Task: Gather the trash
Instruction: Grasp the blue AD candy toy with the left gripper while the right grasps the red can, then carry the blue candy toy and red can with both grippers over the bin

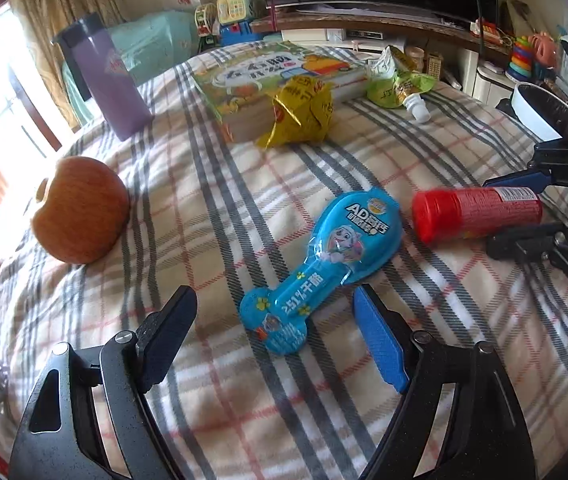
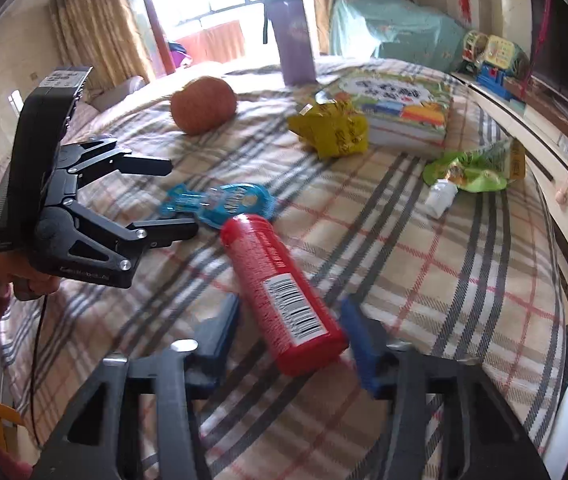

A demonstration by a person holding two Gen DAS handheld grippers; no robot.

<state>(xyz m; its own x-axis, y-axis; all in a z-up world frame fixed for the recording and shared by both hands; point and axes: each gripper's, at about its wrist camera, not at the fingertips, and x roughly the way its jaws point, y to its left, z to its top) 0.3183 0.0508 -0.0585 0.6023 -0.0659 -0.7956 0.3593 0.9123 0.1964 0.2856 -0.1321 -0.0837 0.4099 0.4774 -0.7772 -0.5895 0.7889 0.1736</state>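
Both grippers open, red tube between right gripper

blue snack packet, centre of left wrist view: "AD" at its wide end, "25.1%" on its handle; Chinese characters beside both | red tube, lower centre of right wrist view: barcode on white label; digits unreadable

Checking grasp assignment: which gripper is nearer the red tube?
Right. The right gripper straddles the red tube's base, fingers open on either side. The left gripper sits apart, open around the blue wrapper.
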